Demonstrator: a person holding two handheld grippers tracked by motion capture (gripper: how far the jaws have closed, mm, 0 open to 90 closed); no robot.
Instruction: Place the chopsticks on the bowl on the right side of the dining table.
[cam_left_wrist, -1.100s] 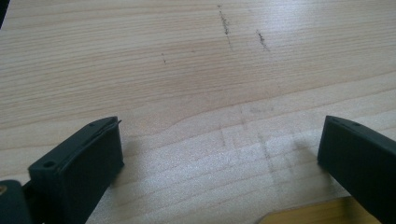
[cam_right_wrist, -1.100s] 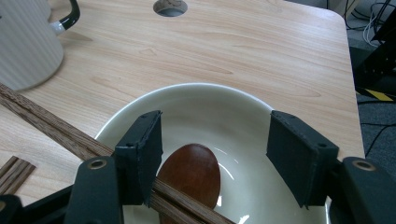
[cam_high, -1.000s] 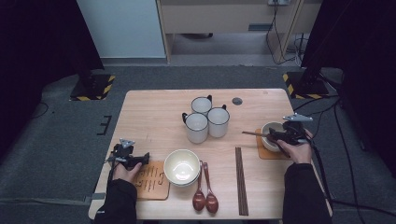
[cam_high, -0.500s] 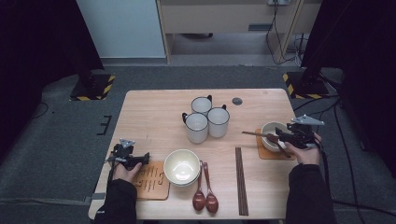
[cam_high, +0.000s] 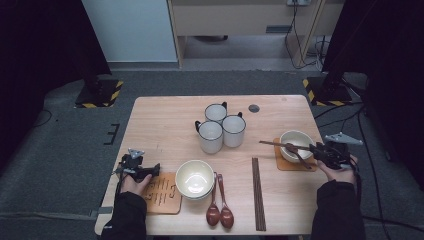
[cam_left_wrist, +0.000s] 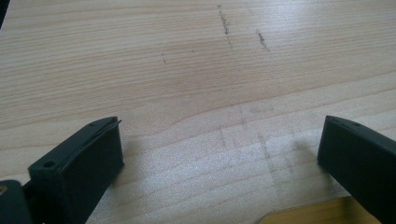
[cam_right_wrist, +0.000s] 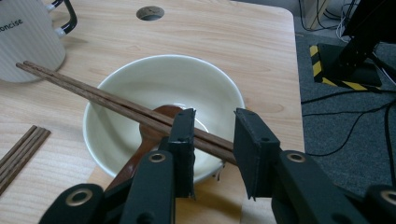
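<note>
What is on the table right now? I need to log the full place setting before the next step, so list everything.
Mugs: three, white, black handles, clustered at table centre.
Bowls: two, cream; one on the right mat, one near front.
Spoons: three, brown; two beside near bowl, one in right bowl.
Chopsticks: pair across right bowl; pair flat on table.
Mats: two, tan; left, right.
Table: light wood.
Left gripper: open, over table.
Right gripper: jaws astride chopsticks.
</note>
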